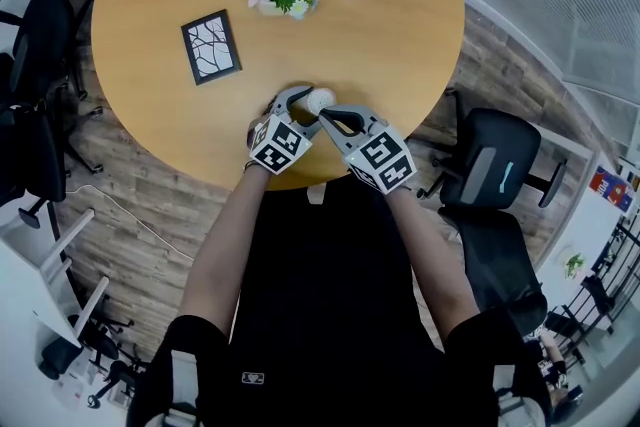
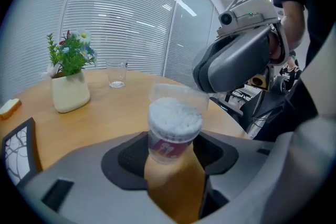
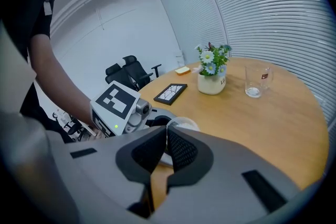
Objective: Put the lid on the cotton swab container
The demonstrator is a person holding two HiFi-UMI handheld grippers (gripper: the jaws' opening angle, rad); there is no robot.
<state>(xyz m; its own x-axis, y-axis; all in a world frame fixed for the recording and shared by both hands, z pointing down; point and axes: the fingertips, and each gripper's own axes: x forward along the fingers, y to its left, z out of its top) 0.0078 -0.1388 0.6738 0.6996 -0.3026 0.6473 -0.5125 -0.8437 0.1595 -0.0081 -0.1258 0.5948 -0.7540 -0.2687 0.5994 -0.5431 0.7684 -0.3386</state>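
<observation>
Clamping the likely light, slick container point(image 2: 175, 131) round its body, left gripper point(image 2: 173, 157); pinching the flimsy lid point(image 2: 178, 94) by its rim, right gripper point(image 3: 164, 145).

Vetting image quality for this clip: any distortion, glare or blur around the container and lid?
Head view: fisheye bends the table rim, light even. Left gripper view: dark corners, lamp reflections on the blinds; cotton swab container sharp, clear lid faint. Right gripper view: dark corners, right claw hides most of the lid.
</observation>
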